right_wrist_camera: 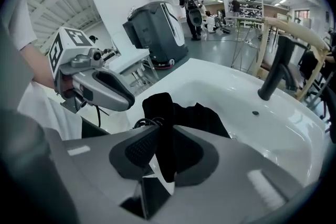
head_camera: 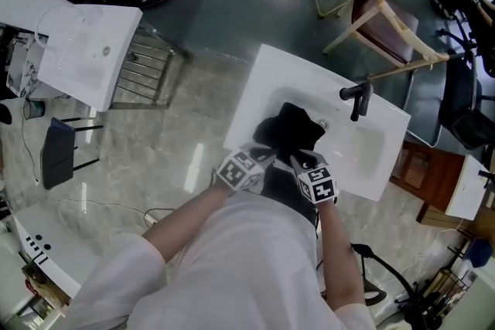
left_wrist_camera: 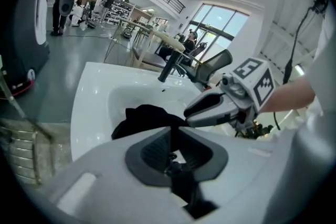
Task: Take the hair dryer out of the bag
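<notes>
The bag [head_camera: 288, 131] lies soft and limp in the sink [head_camera: 263, 81]. The hair dryer is hidden, I judge inside it: stiff, smooth, fairly heavy, best taken by its handle. My left gripper [left_wrist_camera: 172, 157], at the bag's 7 o'clock, pinches a thin black fold. My right gripper [right_wrist_camera: 165, 149], at 5 o'clock, clamps a black flap. Both forearms reach in from 6 o'clock.

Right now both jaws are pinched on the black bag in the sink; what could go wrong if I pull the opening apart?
1. The left gripper and right gripper each hold only a thin fold of the bag; the fabric may slip out under tension.
2. The hair dryer isn't visible, so it could tip out onto the hard sink basin.
3. The faucet stands just behind the bag; a raised gripper might strike it.
</notes>
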A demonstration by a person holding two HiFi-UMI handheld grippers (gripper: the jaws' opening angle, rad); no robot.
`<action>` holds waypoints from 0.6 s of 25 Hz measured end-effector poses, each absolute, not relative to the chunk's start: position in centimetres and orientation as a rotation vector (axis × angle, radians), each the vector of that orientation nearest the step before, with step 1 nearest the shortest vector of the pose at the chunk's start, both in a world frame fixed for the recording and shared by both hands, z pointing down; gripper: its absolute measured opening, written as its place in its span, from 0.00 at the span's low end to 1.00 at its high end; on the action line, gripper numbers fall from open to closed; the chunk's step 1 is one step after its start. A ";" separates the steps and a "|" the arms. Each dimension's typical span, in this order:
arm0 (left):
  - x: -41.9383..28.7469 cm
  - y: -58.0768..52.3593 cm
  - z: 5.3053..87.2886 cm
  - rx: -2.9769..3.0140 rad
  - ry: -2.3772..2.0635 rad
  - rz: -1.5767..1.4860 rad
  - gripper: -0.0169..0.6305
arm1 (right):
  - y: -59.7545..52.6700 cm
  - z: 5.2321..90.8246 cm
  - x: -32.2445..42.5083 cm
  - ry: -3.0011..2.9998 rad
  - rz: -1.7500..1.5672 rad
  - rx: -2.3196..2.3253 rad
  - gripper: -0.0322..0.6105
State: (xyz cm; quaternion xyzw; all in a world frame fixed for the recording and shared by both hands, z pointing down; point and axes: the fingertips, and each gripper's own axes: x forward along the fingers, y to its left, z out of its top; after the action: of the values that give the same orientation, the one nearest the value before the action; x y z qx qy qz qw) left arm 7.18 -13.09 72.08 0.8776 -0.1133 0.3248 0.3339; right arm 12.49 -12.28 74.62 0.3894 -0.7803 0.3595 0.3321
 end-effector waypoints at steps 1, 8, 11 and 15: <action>7.4 -13.1 72.5 2.285 -0.299 0.860 0.09 | -12.4 75.2 12.5 -2.034 0.945 0.995 0.19; 8.2 -13.4 74.4 2.244 -0.321 0.919 0.14 | -13.0 77.3 11.9 -2.030 0.938 0.843 0.21; 8.2 -13.6 74.8 2.226 -0.331 0.926 0.17 | -13.3 78.2 11.3 -2.015 0.924 0.772 0.22; 8.1 -13.8 75.4 2.213 -0.331 0.946 0.20 | -13.5 79.3 10.8 -1.985 0.927 0.701 0.14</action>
State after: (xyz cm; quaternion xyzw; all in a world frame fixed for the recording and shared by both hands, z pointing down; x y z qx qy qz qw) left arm 8.14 -13.81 75.37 0.8539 -0.1277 0.3648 0.3486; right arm 10.79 -13.48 79.28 0.2780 -0.7877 0.3678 0.4086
